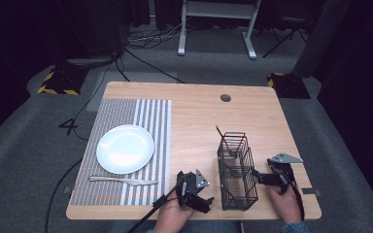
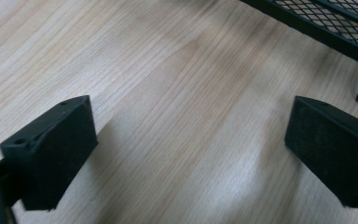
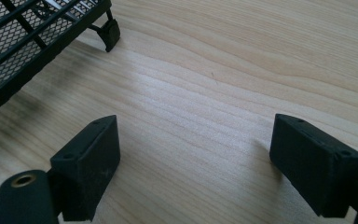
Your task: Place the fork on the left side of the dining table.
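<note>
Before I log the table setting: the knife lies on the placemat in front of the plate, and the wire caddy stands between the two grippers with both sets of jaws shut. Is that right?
Not quite: both sets of jaws are open. The left gripper and right gripper each show bare wood between their jaws in their own views. The rest holds in the high view: the knife lies on the placemat in front of the plate, and the wire caddy stands between the grippers.

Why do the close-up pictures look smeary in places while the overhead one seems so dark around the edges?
High view: light falls on the table, the room beyond goes near black, and the white plate shows a soft sheen. Left gripper view: the wood grain blurs toward the bottom, with a pale glare patch between the jaws. Right gripper view: the wire basket casts a smudgy shadow, and the near jaws look soft.
</note>
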Demonstrator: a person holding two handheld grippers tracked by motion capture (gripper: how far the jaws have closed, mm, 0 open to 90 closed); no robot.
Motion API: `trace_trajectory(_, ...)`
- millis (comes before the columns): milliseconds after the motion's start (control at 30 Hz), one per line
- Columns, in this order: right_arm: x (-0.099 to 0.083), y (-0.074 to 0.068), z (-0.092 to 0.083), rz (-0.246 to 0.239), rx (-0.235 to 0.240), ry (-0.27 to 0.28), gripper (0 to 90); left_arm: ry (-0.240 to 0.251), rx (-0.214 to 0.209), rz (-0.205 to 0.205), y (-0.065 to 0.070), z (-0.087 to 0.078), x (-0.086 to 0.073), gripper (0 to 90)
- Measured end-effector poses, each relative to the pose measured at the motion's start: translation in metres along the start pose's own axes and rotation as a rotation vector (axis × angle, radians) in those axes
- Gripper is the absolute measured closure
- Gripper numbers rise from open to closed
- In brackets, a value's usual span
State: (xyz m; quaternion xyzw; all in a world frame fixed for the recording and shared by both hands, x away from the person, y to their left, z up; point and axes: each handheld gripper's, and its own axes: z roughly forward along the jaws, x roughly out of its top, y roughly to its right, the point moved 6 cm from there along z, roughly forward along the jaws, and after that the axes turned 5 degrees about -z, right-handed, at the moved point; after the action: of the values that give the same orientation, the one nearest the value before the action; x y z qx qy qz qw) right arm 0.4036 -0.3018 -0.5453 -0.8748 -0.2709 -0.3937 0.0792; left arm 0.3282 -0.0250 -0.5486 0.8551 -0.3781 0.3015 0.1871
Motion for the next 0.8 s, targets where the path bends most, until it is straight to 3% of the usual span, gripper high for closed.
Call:
trace_trajectory(33,0.000,0.000,0.000,0.000,0.000,0.000,16.1,0.003,0.005,-0.006,-0.002,-0.002,0.000,9.7)
trace_trajectory(100,0.000,0.000,0.000,0.000,0.000,0.000,16.1,0.014,-0.037,-0.034,-0.004,-0.006,0.001,19.1)
trace_trajectory(200,0.000,0.000,0.000,0.000,0.000,0.000,16.1,-0.009,-0.047,-0.060,-0.007,-0.009,0.003,20.5)
trace_trajectory(400,0.000,0.000,0.000,0.000,0.000,0.000,16.1,-0.007,-0.048,-0.038,-0.015,-0.024,0.004,23.5)
trace_trajectory(567,0.000,0.000,0.000,0.000,0.000,0.000,16.1,0.024,-0.071,-0.034,-0.021,-0.036,0.006,22.5)
trace_trajectory(800,0.000,0.000,0.000,0.000,0.000,0.000,16.1,0.058,-0.068,-0.035,-0.027,-0.053,0.013,23.8)
